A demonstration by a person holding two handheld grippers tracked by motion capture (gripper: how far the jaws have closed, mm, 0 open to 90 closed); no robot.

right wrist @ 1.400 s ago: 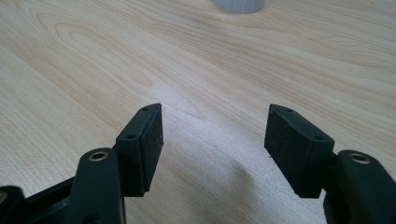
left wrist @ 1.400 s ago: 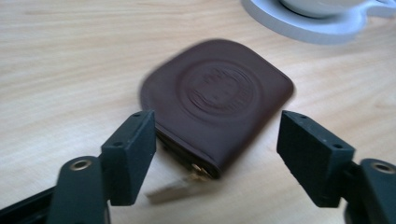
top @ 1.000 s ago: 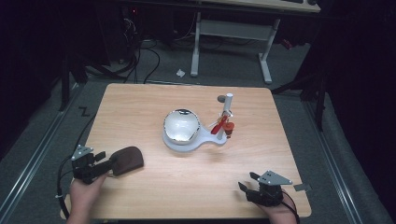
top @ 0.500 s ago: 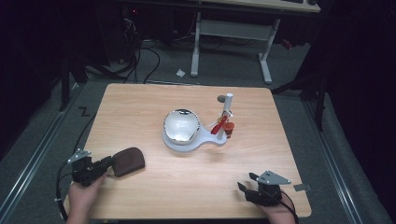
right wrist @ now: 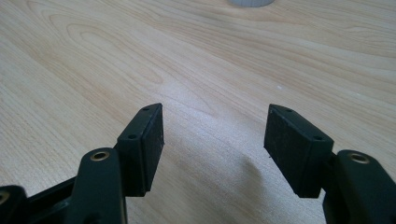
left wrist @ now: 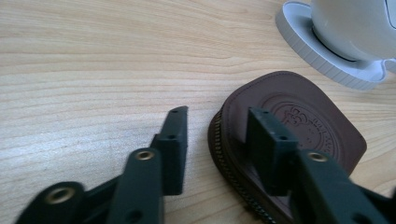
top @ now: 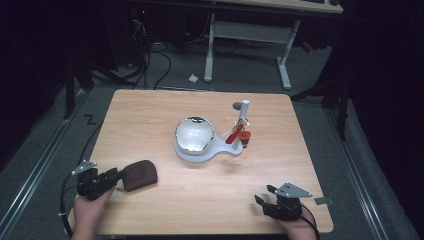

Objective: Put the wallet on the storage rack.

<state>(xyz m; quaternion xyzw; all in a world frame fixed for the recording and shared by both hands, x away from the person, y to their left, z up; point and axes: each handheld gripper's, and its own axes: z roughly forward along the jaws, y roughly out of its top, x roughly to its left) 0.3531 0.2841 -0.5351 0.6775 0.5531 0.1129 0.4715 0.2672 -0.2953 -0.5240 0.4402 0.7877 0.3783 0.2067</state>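
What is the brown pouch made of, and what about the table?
The brown pouch looks like smooth leather: it has a stamped round emblem, a stitched edge and a metal zipper along its side. The table looks like light wood with a matte finish, showing grain lines; it could be a wood-look laminate.

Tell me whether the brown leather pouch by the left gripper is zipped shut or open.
Shut, as far as shows: the pouch lies flat on the table, and the stretch of zipper along its near edge is closed.

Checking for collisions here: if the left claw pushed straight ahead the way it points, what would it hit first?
The brown zip pouch: the left claw already straddles its near edge. Beyond it stands the white base.
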